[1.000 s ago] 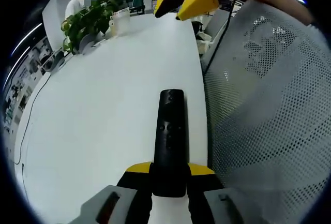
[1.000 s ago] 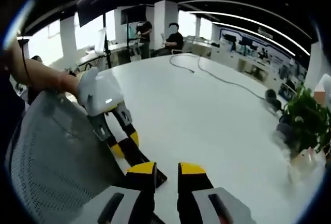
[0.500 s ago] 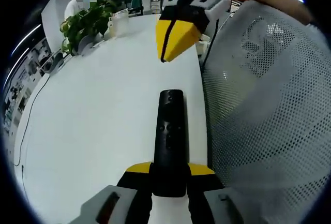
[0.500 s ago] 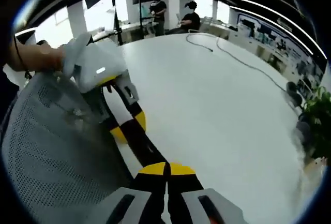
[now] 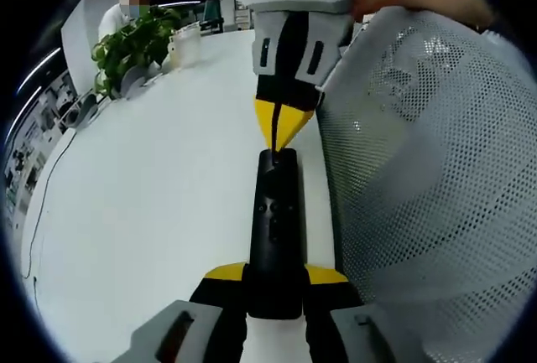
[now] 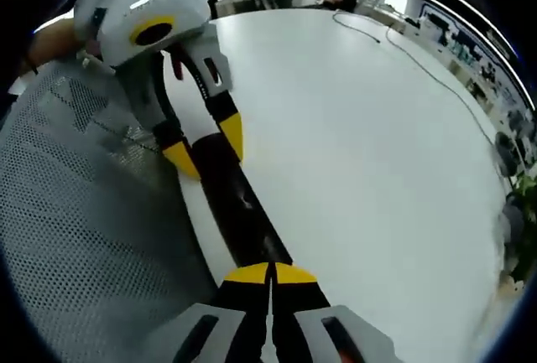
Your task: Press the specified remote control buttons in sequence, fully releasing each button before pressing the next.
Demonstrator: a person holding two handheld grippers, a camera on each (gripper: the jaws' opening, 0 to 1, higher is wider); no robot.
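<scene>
In the left gripper view, your left gripper pinches the near end of the black remote control between its yellow-tipped jaws, and the remote runs straight up toward 12 o'clock over the white table, close to the table's edge. Your right gripper comes down from 12 o'clock with its jaws pressed together into one yellow point, and that point meets the far end of the remote; whether it bears on a button you cannot tell from here. A grey mesh chair back fills the side from 1 to 5 o'clock, just beside the remote and the table edge. A potted plant stands far off on the table at 10 to 11 o'clock. In the right gripper view, your right gripper has its two yellow tips closed against each other at 6 o'clock, resting on the end of the remote control. The remote stretches away toward 11 o'clock, where your left gripper clamps its other end, one yellow tip on each side. The chair back lies from 7 to 10 o'clock, and the white table spreads from 12 to 4 o'clock, with a dark cable trailing across it near 1 o'clock.
</scene>
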